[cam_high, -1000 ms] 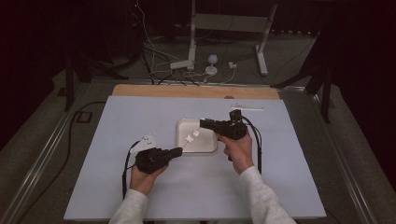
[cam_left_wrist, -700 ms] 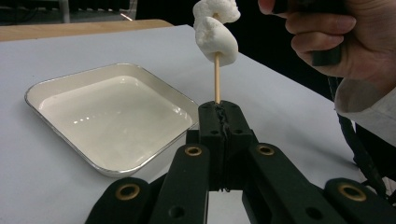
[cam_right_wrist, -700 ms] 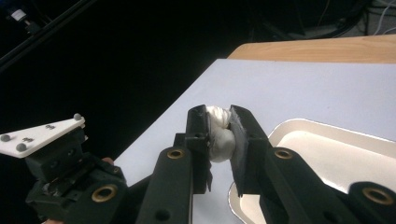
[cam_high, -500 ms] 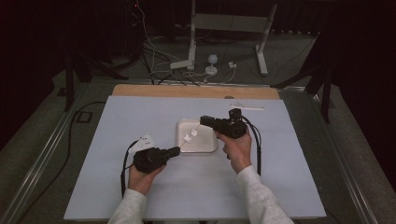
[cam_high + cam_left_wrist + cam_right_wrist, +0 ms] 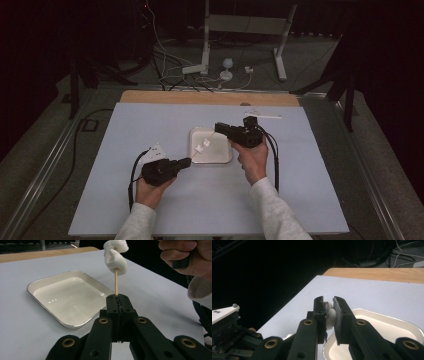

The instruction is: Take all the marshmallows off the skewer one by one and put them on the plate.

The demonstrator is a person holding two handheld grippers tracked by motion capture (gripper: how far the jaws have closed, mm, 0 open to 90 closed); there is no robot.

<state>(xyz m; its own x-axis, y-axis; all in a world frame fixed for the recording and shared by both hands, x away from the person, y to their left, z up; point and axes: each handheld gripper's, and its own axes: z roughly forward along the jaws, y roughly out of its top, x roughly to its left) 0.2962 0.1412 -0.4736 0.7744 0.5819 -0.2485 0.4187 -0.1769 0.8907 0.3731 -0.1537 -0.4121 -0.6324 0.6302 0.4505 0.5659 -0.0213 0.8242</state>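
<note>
Top marshmallow (image 5: pixel 115 245) cut by upper frame edge, left gripper view. Skewer (image 5: pixel 116 281) base hidden inside clamped jaws. Marshmallow piece (image 5: pixel 330 318) mostly hidden between jaws, centre of right gripper view.

A lab: dark curtains, floor cables (image 5: pixel 170 65), metal stand (image 5: pixel 245 30).

no readable text, label, brand, number or sign anywhere; too small and blurred to make out on any surface.
</note>
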